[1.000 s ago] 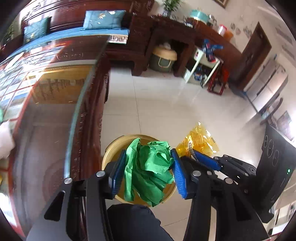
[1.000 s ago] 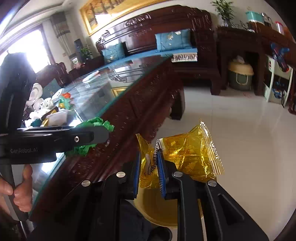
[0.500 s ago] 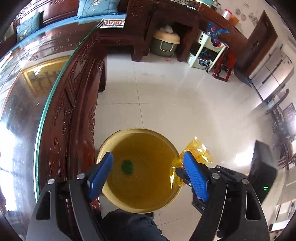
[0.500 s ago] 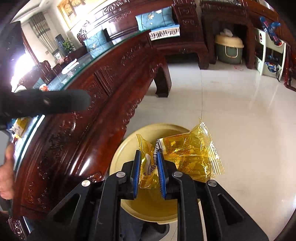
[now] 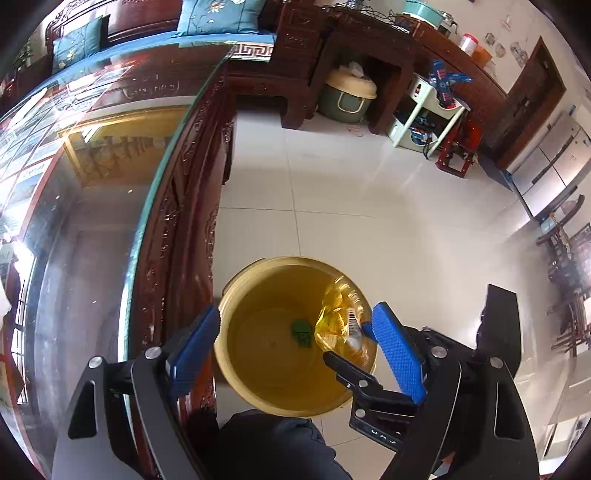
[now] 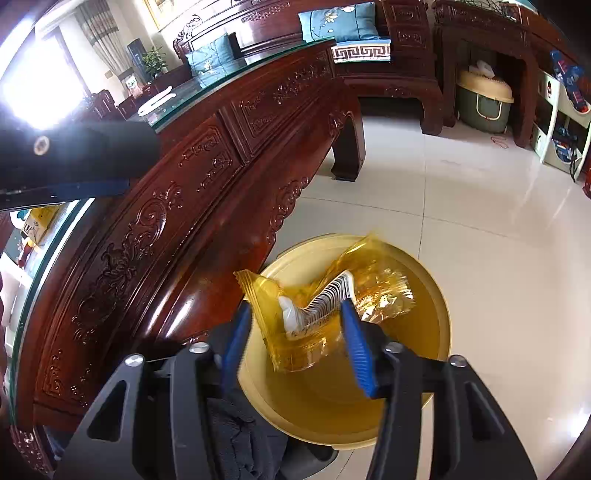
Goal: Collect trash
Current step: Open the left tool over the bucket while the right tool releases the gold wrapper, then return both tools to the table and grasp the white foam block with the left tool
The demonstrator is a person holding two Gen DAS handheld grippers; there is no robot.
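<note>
1. A yellow transparent snack wrapper (image 6: 325, 306) with a white barcode panel is being seen between the blue pads of the right gripper (image 6: 295, 336), above the mouth of the yellow bin (image 6: 439, 306); the jaws are standing apart, and whether either pad is touching the wrapper cannot be told.
2. In the left wrist view the same wrapper (image 5: 341, 325) is being shown over the right inner side of the bin (image 5: 236, 284), just in front of the dark finger of the right gripper (image 5: 349, 354).
3. A crumpled green scrap (image 5: 302, 330) is lying on the bin's floor, near the centre and just left of the wrapper.
4. The left gripper (image 5: 299, 347) is being held over the bin with its blue pads (image 5: 397, 350) spread wide apart and nothing between them.
5. The bin is standing on the pale tiled floor (image 5: 369, 192), close beside the carved dark-wood table (image 6: 177, 229).
6. The table is being covered by a glass top (image 5: 92, 166).
7. Blue cushions (image 6: 340, 20) are resting on a wooden sofa beyond the table.
</note>
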